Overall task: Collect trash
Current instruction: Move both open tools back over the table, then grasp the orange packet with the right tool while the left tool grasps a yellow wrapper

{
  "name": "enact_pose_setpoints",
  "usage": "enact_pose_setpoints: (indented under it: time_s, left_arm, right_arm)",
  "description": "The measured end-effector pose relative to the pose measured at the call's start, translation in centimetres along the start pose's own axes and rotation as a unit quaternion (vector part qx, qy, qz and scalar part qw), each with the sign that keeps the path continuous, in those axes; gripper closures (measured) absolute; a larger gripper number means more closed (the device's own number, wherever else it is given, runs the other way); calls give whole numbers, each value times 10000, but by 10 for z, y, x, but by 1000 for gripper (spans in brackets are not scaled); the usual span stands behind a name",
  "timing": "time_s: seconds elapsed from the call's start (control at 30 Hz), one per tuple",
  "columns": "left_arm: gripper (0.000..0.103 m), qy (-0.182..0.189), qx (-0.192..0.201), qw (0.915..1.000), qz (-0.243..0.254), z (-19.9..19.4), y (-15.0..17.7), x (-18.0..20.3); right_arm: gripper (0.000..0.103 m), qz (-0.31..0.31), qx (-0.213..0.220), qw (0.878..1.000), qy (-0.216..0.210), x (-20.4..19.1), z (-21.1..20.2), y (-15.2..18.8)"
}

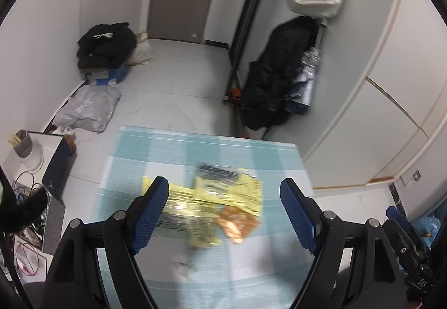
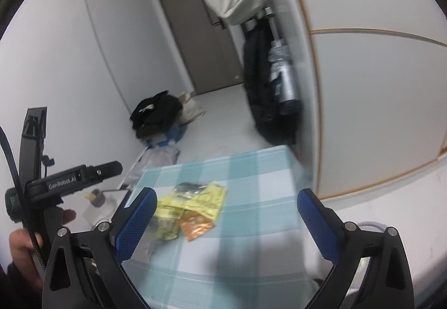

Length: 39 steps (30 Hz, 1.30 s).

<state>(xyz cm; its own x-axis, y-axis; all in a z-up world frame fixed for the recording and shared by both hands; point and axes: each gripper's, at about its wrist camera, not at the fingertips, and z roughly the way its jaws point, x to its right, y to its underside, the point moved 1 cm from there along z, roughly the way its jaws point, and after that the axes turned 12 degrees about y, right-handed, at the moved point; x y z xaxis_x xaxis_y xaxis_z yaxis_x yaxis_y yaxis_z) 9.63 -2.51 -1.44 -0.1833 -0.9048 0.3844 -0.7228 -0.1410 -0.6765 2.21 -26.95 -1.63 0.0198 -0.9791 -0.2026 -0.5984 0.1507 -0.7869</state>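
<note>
Dim, cool indoor light (fisheye-bent edges, black corners); motion blur smears the wrappers point(image 1: 223, 197).

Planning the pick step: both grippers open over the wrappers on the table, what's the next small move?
Probably lower the left gripper onto the yellow wrappers. Its jaws are open and empty, the pile lies between them on the checked tablecloth, untouched. The right gripper is open too.

A table point(image 1: 251, 152) under a blue-and-white checked cloth point(image 2: 251, 169) carries the trash. On the cloth lie yellow wrappers point(image 1: 245, 191), overlapping. An orange wrapper point(image 1: 237, 224) touches their near edge. A dark packet point(image 1: 215, 172) rests on their far side.
</note>
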Motion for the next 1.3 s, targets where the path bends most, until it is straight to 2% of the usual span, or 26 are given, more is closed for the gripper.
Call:
enact_pose_setpoints:
  time_s: [0.3,0.43,0.63,0.73,0.97,1.03,1.2,1.3]
  left_arm:
    - [24,-175,88,9988,-452,6,4,-68]
    - [24,74,19,9972,-742,11,6,-91]
    - [24,139,-55,9964,-839,11,8,-109]
    - [24,167,-65,9957,-914,13,7,-116]
    - [24,182,-185,9948,-987,19,4,-126]
    - [24,220,-213,9942,-1028,20,4,-129]
    - [24,275,-285,9921,-1190,24,2,-136]
    - [24,310,-304,9909,-1273,26,2,-137]
  right_arm:
    - [2,-442,-403,9982,-86,-43,48,15]
    - [2,-649,-605,9960,-69,-56,65,23]
    - [2,-941,-933,9912,-74,-79,94,37]
    - [3,-1003,-1237,9872,-99,-86,116,48]
    - [3,-1050,-1753,9788,-118,-89,153,68]
    - [7,-1099,-1902,9755,-139,-90,163,71]
    - [13,-1248,-2096,9697,-81,-91,179,76]
    - [15,-1430,-2048,9683,-76,-96,183,74]
